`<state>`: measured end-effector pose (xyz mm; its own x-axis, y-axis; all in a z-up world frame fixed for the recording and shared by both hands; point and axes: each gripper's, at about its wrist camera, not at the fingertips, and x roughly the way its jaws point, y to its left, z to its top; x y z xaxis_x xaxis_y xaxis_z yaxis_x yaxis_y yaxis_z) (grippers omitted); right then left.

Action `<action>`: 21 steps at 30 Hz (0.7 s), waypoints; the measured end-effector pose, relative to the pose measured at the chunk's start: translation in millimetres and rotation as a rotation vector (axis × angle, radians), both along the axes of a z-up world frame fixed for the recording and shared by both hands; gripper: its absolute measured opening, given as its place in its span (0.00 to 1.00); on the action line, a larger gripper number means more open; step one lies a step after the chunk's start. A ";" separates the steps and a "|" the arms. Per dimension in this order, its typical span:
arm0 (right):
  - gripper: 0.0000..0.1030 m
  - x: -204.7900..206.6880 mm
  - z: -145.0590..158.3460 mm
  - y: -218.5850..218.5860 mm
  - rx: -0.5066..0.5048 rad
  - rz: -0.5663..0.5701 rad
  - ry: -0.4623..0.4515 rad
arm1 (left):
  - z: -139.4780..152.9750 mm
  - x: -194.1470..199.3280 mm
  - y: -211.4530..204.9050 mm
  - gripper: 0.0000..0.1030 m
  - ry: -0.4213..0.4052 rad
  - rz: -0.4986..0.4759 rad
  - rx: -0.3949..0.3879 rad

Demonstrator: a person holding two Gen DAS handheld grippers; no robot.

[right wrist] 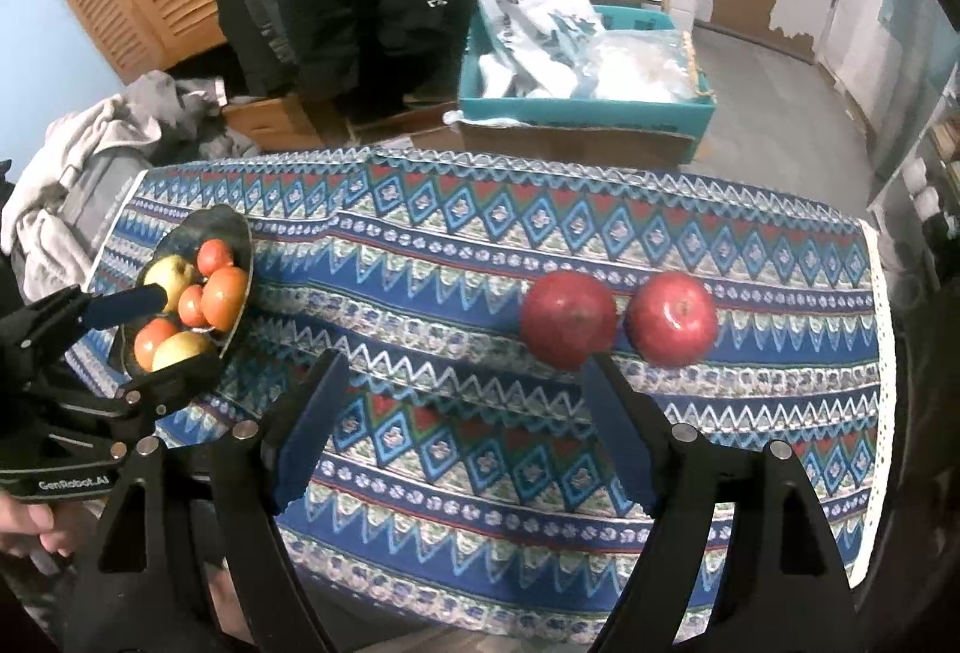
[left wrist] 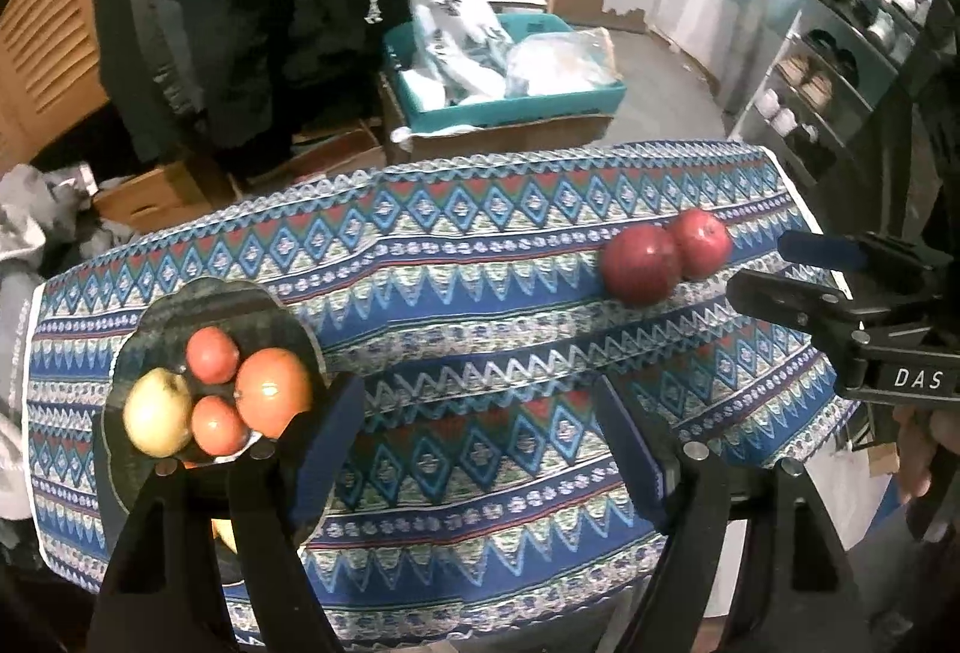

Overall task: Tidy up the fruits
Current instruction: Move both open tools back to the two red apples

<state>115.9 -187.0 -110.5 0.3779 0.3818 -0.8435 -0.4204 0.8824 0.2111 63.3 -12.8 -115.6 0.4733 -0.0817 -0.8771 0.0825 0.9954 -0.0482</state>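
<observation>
2 red apples (right wrist: 618, 320) (touching) just beyond right tool (right wrist: 462, 383) | both tools gape, empty

Count on tabletop (right wrist: 480, 473): 2 red apples, the left red apple (right wrist: 567, 318) and the right red apple (right wrist: 672, 318). 1 dark plate (right wrist: 237, 233) holding 6 fruits: 2 yellow-green apples, 4 orange-red fruits. Hand-held grippers in view: 2.

Dim indoor light, soft focus, strong fisheye warp, dark corners.
</observation>
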 end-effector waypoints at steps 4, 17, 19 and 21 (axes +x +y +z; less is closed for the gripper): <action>0.78 1.0 -1.7 -14.7 -0.021 -0.008 0.001 | 1.6 4.4 -15.2 0.78 -0.003 -0.028 0.007; 0.78 39.8 -1.0 -60.1 -0.152 0.035 0.054 | 1.0 40.4 -59.6 0.79 0.045 -0.136 0.002; 0.78 49.8 0.0 -66.0 -0.166 0.057 0.054 | -0.5 48.9 -66.3 0.79 0.059 -0.145 -0.007; 0.78 59.1 -1.2 -70.3 -0.161 0.086 0.065 | -3.4 56.0 -71.5 0.79 0.070 -0.155 -0.019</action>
<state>175.0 -257.3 -111.7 0.2921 0.2691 -0.9178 -0.4861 0.8682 0.0998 119.3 -84.3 -119.0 0.3915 -0.1660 -0.9051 0.2304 0.9700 -0.0782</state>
